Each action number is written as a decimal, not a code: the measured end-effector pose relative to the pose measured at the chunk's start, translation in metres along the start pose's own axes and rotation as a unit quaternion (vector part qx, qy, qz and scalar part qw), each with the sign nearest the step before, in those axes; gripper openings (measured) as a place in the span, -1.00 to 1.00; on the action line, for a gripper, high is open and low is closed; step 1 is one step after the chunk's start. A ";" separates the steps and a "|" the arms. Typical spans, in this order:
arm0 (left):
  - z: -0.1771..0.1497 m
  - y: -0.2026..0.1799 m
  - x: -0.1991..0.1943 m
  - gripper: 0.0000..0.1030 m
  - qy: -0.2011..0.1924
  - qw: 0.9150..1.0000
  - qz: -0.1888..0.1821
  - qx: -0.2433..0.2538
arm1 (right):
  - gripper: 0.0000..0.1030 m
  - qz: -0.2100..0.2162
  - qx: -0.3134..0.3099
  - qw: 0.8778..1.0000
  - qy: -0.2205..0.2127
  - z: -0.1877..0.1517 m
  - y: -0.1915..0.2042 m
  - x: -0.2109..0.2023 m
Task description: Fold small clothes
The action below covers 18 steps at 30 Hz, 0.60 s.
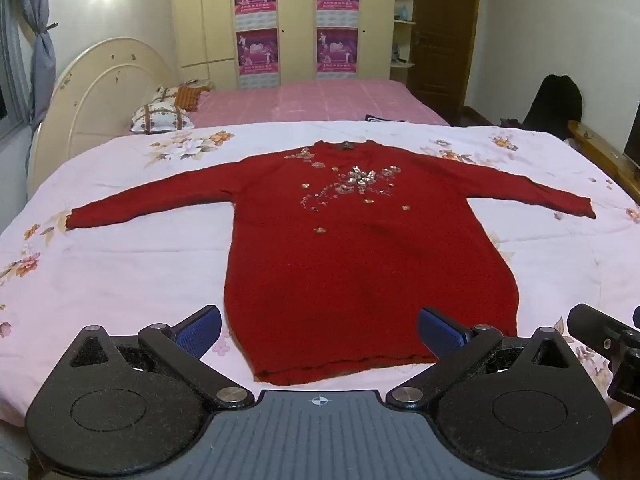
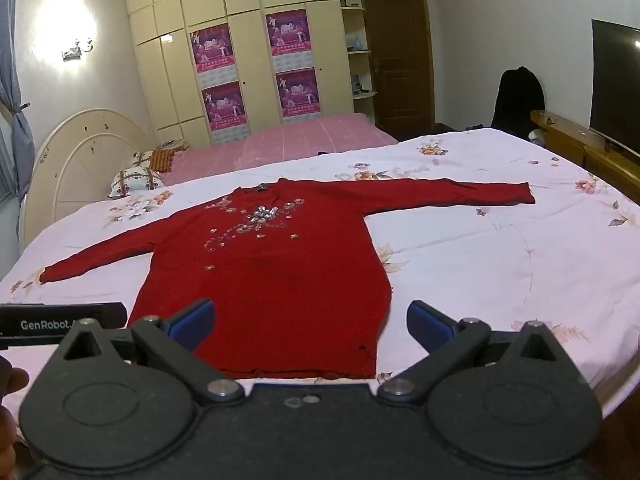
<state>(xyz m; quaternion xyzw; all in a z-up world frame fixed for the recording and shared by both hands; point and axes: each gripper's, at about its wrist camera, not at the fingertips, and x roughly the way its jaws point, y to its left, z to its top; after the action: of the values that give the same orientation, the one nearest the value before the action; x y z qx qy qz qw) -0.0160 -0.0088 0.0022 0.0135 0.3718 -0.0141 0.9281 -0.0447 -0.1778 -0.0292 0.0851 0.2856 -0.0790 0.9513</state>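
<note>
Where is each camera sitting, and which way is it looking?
Left wrist: sits on the left gripper by the bed's near edge, looks along its open blue fingers over the sweater toward the wardrobe; the other gripper's black body shows at far right.
Right wrist: sits on the right gripper, further right and turned a bit left, facing the same sweater; its fingers are open, and a hand shows at far left.
Shared: sweater, bedspread, wardrobe.

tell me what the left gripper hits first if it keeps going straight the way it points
Probably the red sweater: the open left gripper points over its hem toward the body panel. Depth is unclear, so the exact contact spot is uncertain.
</note>
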 end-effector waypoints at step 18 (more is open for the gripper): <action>0.002 -0.003 0.004 1.00 0.003 1.000 -0.002 -0.001 | 0.98 -0.001 0.001 1.000 -0.002 0.000 0.000 0.006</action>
<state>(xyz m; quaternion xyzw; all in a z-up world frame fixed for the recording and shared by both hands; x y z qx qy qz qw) -0.0117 -0.0120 0.0008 0.0120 0.3749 -0.0151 0.9269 -0.0397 -0.1783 -0.0324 0.0856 0.2835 -0.0807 0.9517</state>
